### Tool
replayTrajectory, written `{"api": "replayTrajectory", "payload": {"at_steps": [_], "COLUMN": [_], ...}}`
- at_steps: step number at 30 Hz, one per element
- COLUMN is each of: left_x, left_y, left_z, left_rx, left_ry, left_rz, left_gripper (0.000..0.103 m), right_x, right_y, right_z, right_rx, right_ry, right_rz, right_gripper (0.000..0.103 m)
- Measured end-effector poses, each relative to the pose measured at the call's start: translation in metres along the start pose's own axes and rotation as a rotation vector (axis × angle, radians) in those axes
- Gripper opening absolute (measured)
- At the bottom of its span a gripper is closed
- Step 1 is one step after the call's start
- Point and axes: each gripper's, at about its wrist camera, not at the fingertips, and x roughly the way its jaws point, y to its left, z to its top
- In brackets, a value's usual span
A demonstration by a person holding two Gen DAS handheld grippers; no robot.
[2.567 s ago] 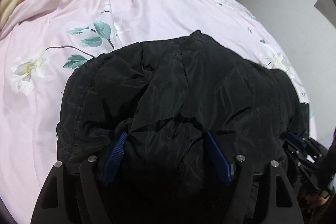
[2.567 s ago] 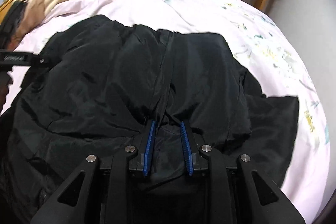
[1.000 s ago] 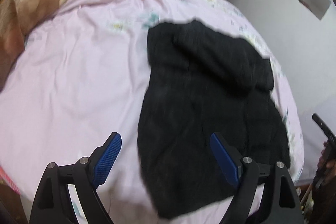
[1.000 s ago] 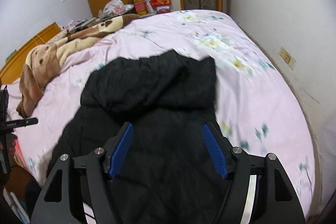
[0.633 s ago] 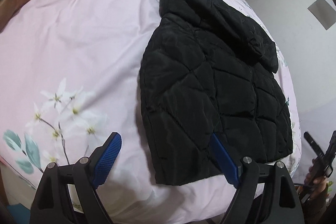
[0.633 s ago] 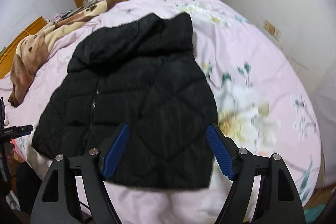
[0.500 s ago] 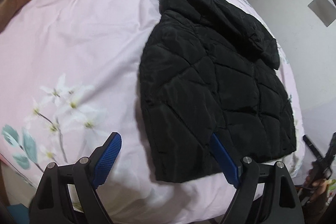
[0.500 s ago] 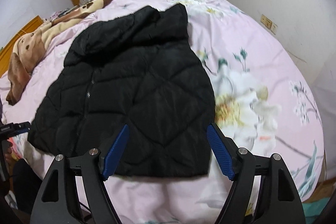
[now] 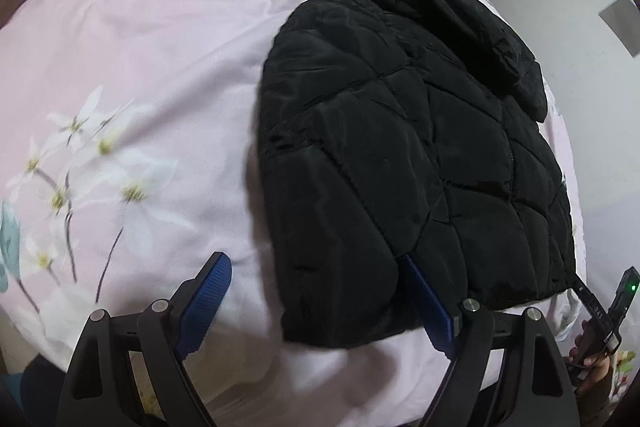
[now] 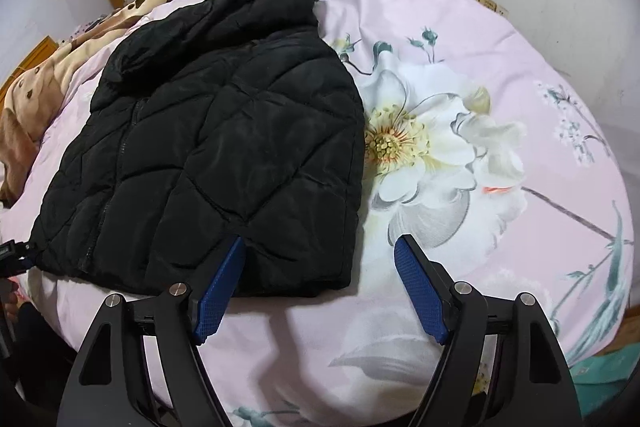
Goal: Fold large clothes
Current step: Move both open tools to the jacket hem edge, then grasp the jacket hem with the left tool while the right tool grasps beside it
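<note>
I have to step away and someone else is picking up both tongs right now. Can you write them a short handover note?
Left tongs: open, empty, over the black jacket's near left corner.
Right tongs: open, empty, over its near right corner.
Jacket: flat on the pink floral duvet, zipper up, hood at the far end, hem toward you.
Done: sleeves look tucked in, leaving a compact rectangle.
Left: probably grip the hem corners and fold toward the hood.

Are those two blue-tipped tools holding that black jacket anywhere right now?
No, nothing is held. The left tool and right tool are both open above the near hem corners of the black quilted puffer jacket.
</note>
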Motion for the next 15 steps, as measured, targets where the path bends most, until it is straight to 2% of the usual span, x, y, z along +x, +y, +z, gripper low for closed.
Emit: {"api": "replayTrajectory", "payload": {"at_steps": [7, 10, 12, 13, 14, 15], "left_x": [0.009, 0.011, 0.011, 0.011, 0.009, 0.007], "left_y": [-0.01, -0.013, -0.015, -0.016, -0.018, -0.019], "left_z": [0.0, -0.001, -0.002, -0.002, -0.002, -0.003], "left_rx": [0.01, 0.0, -0.006, -0.006, -0.004, 0.0], "left_ry": [-0.005, -0.003, -0.005, -0.011, -0.021, -0.029], "left_rz": [0.026, 0.016, -0.002, 0.004, 0.013, 0.014], "left_gripper": [0.086, 0.074, 0.059, 0.059, 0.053, 0.049], "right_x": [0.013, 0.014, 0.014, 0.014, 0.014, 0.014], "right_y": [0.007, 0.007, 0.007, 0.008, 0.01, 0.013], "right_z": [0.001, 0.002, 0.002, 0.002, 0.002, 0.002], "right_rx": [-0.019, -0.007, 0.007, 0.012, 0.013, 0.005], "right_ry": [0.022, 0.033, 0.038, 0.043, 0.047, 0.048], "right_rz": [-0.003, -0.009, -0.004, 0.009, 0.01, -0.01], "right_gripper": [0.077, 0.077, 0.068, 0.057, 0.051, 0.05]}}
